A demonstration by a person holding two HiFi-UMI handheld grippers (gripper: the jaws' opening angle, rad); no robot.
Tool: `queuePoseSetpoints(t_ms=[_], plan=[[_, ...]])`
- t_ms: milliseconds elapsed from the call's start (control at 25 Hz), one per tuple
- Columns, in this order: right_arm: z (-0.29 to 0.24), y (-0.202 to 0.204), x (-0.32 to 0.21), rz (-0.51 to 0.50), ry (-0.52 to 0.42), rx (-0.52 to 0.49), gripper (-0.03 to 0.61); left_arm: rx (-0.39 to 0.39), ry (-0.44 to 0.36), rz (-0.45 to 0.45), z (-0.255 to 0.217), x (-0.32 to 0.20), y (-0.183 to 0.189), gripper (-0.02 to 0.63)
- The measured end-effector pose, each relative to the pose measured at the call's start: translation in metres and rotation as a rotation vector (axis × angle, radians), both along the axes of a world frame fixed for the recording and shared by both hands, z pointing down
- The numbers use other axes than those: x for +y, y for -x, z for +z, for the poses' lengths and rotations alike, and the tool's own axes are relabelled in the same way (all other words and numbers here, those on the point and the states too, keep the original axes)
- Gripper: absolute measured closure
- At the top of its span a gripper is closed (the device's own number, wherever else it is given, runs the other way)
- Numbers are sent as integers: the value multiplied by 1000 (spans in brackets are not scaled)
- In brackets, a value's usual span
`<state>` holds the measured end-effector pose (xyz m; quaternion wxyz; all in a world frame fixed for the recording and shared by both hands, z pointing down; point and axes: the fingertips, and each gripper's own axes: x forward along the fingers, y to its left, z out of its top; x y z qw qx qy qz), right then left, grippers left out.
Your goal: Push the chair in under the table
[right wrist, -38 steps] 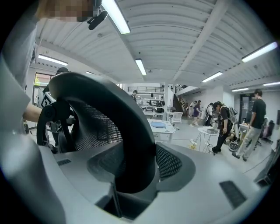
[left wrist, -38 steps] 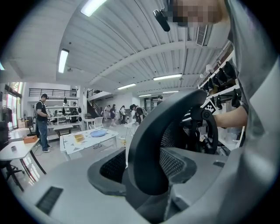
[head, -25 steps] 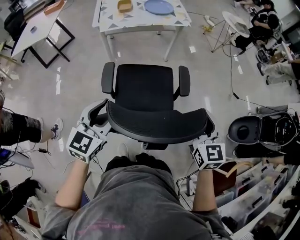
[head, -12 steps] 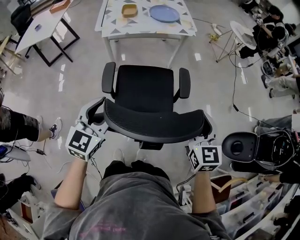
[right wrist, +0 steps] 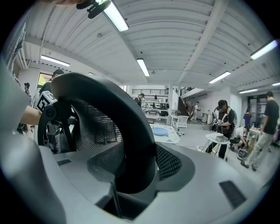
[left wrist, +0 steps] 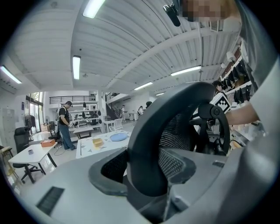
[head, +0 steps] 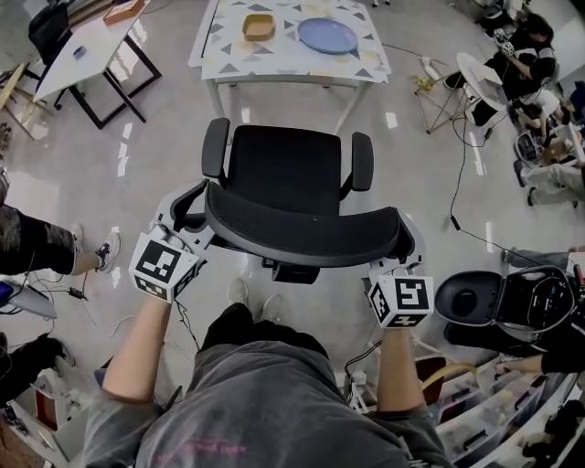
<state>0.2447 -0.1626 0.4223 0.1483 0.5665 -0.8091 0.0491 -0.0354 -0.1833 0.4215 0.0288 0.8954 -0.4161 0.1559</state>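
Note:
A black mesh office chair [head: 291, 169] stands on the floor facing the white patterned table [head: 274, 78], its seat a short way from the table's front edge. My left gripper [head: 187, 219] is shut on the left edge of the curved backrest [head: 302, 239], and my right gripper [head: 407, 249] is shut on its right edge. In the left gripper view the black backrest rim [left wrist: 148, 144] fills the gap between the grey jaws. The right gripper view shows the same rim [right wrist: 131, 144] clamped. A blue plate [head: 326, 35] and a wooden dish [head: 259, 26] lie on the table.
A second white table with black legs [head: 87, 46] stands at the upper left. A person's legs [head: 37, 247] are at the left; seated people [head: 530, 55] and a small round table [head: 480, 69] at the upper right. An open black case [head: 498, 306], floor cables [head: 462, 164] and storage bins [head: 494, 402] lie to the right.
The chair and both grippers, still clamped on the backrest, have moved forward toward the table, which shows more fully at the top of the head view.

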Motion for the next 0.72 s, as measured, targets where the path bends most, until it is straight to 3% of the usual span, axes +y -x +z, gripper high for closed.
queuePoseSetpoints(t_ms=[720], plan=[[0,0,-100,-22,0,-18,377,17,-2,18,-1,-97,-1,394]])
